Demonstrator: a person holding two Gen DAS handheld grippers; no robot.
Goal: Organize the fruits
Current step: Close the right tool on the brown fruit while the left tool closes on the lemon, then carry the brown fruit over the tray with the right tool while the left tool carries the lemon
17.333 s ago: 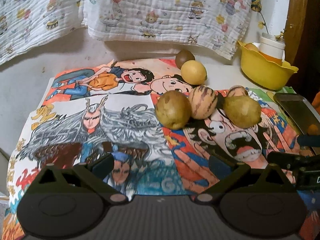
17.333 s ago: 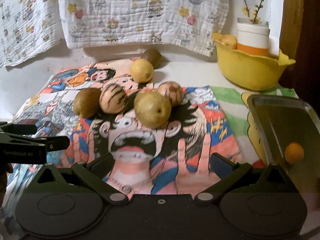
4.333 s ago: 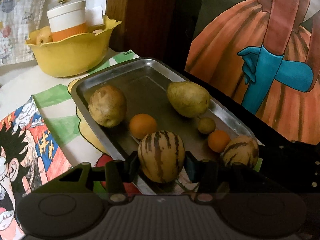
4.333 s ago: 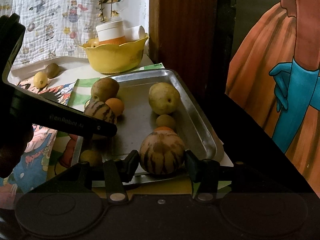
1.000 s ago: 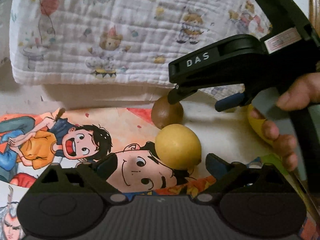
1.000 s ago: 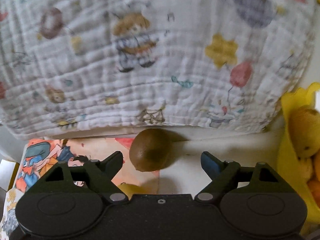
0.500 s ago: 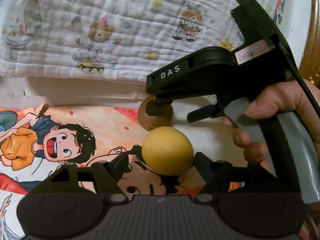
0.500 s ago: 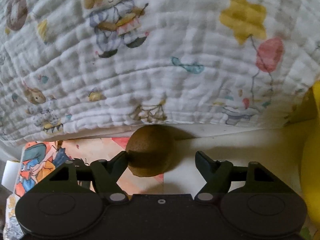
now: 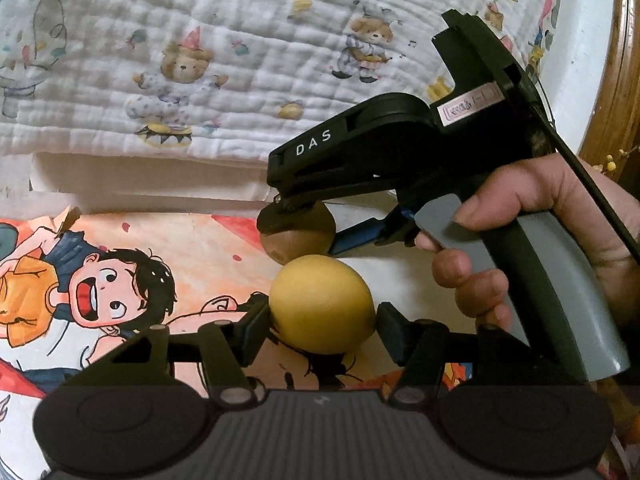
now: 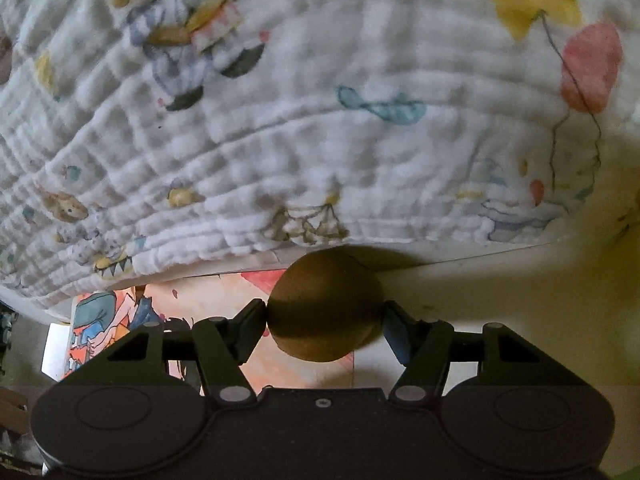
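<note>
The lemon (image 9: 322, 304) sits between my left claw's (image 9: 322, 326) fingers on the mat (image 9: 192, 248) — the kiwi (image 9: 298, 236) just behind it, under the hanging cloth (image 9: 240, 60).

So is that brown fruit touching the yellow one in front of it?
Cannot tell. In the left wrist view the lemon overlaps the kiwi, hiding any gap; the right wrist view does not show the lemon.

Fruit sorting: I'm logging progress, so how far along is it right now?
Done: cannot be judged here; neither view shows where sorted fruit goes. In hand: the left gripper has its jaws closing on the lemon, and the right gripper has its jaws closing on the kiwi; both fruits sit on the cartoon mat. Left: lifting both and carrying them off.
</note>
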